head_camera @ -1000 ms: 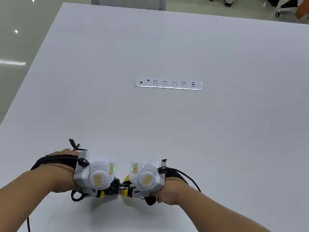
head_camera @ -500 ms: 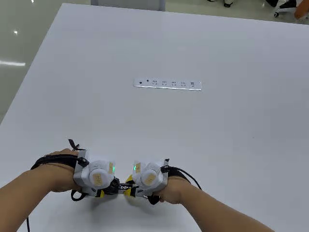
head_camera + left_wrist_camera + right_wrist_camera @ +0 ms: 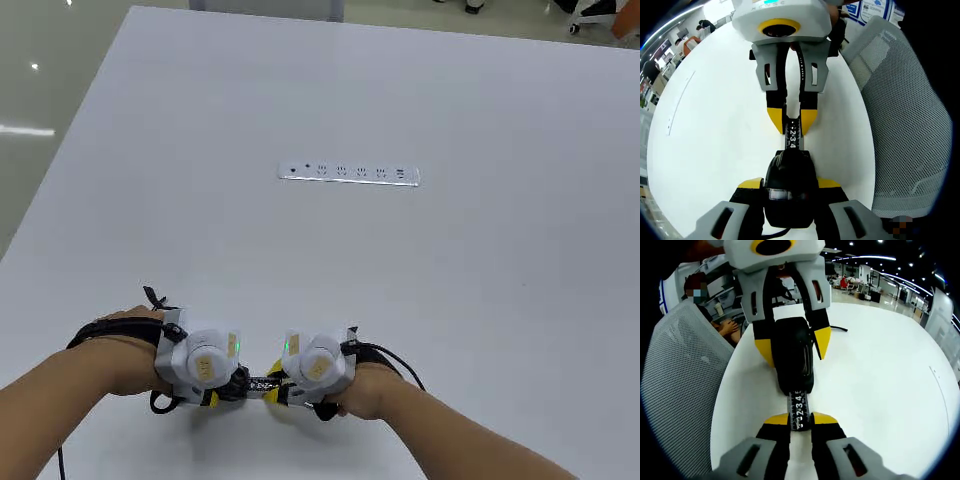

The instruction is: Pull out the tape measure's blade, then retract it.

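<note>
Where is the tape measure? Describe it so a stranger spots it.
Look at the white table, near edge: the tape measure spans two grippers. The left gripper clamps its black case, the right gripper pinches its numbered blade; the neighbour, a white power strip, lies mid-table.

head view: high above, looking down at white table, left gripper and right gripper small at bottom edge. gripper views: very close, facing each other, sharing tape measure.

Open table is left R of right gripper; power strip is set well fwd; mesh chair is parked by near edge.
</note>
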Tool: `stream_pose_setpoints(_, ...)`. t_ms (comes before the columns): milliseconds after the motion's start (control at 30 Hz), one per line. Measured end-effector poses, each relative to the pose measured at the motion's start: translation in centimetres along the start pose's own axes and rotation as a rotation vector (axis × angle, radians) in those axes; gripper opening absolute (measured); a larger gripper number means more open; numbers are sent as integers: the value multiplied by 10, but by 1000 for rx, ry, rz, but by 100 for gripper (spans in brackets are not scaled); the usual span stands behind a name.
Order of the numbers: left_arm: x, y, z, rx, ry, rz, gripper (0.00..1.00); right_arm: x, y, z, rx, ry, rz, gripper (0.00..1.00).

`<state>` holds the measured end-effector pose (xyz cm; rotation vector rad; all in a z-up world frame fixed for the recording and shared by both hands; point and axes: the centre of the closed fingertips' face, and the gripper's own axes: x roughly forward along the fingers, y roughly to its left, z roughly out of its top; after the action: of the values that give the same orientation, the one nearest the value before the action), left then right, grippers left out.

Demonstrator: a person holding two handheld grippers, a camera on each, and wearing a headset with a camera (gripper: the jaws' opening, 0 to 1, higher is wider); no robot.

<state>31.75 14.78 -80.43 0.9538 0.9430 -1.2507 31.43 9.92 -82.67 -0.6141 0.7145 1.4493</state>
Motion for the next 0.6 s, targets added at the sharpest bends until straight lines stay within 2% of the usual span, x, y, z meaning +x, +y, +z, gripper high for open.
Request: stream_pose_setpoints(600,0,0,0,-6,3,4,35,-7,-1,-8,-17,12,-7,14)
